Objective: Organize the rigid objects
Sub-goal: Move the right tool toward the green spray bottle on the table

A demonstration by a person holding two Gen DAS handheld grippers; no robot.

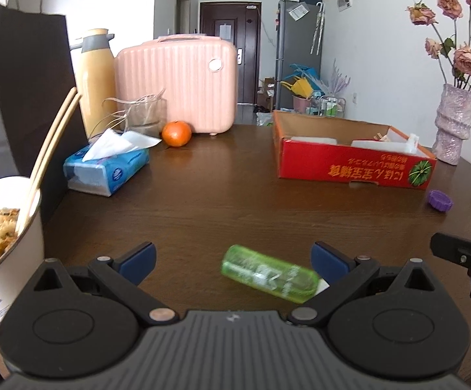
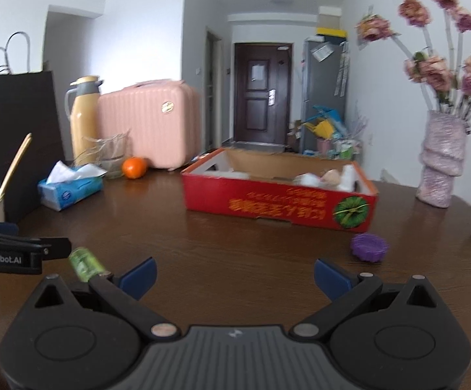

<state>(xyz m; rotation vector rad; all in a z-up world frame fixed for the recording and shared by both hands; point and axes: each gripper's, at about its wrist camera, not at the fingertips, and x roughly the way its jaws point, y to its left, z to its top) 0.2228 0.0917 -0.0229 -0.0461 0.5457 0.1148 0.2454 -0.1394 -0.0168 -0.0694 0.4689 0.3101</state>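
Two grippers are showing up here, so going view by view. From the left wrist camera, the left gripper (image 1: pixel 234 261) is sitting wide open over the dark wooden counter (image 1: pixel 222 188), and a small green bottle (image 1: pixel 269 273) is lying on its side between the blue pads, much closer to the right-hand pad and looking blurry; I can't tell whether it's actually touching that pad. Nothing is being held. A purple cap (image 1: pixel 439 200) is sitting on the counter near the right edge, just in front of the red cardboard box (image 1: pixel 349 165), which is holding some white stuff inside. Over on the left, a paper bowl of food (image 1: pixel 4 243) with chopsticks is crowding the frame, with a blue tissue pack (image 1: pixel 108 170), an orange (image 1: pixel 176 133), a yellow thermos (image 1: pixel 96 74) and a pink suitcase (image 1: pixel 183 81) lining up behind it. A vase of dried roses (image 1: pixel 453 123) is standing far right. From the right wrist camera, the right gripper (image 2: pixel 234 274) is also spread wide open and gripping nothing. The green bottle is peeking out at the left, just beyond this gripper's left finger, right beside the other gripper's black body. The purple cap is lying ahead to the right, just in front of the red box's front wall.
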